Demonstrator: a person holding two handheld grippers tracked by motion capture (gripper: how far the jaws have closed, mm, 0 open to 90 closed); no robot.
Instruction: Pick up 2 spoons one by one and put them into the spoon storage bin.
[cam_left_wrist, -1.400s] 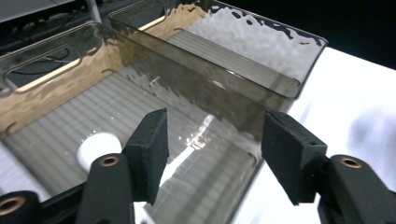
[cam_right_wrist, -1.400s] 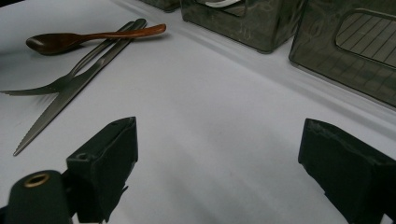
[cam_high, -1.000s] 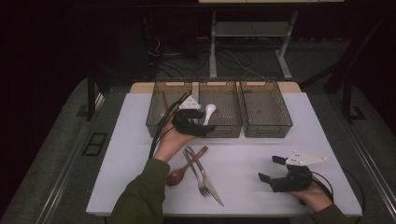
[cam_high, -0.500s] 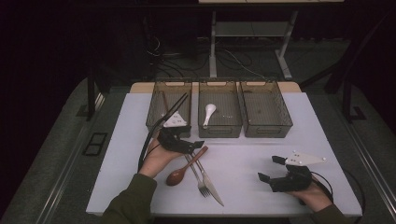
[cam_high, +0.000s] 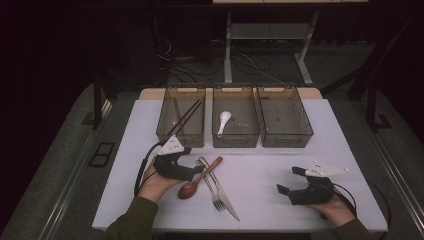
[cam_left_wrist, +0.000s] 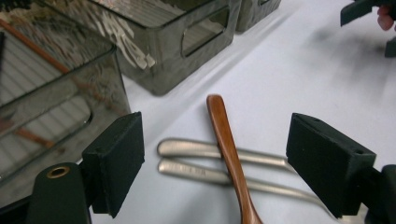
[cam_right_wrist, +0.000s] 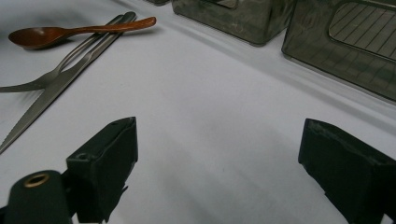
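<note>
Three clear bins stand in a row at the back of the white bench (cam_high: 350, 150). The left bin (cam_high: 165, 131) holds two chopsticks (cam_high: 186, 116), the middle bin (cam_high: 250, 136) one white spoon (cam_high: 223, 121), and the right bin (cam_high: 300, 131) shows nothing inside. In front of them three utensils lie in a loose pile: one wooden spoon (cam_high: 197, 181), one fork (cam_high: 209, 184) and one knife (cam_high: 226, 197), the spoon's handle crossing over the two steel handles. The left gripper (cam_left_wrist: 215, 158) hangs low over that pile, just in front of the left bin. Its fingers (cam_left_wrist: 116, 163) have just been opening and now stand wide apart, one on each side of the wooden spoon's handle without touching it; they hold nothing. The right gripper (cam_high: 290, 182) rests at the near right of the bench, well apart from the pile, its fingers (cam_right_wrist: 105, 168) also spread wide over bare bench with nothing between them.
</note>
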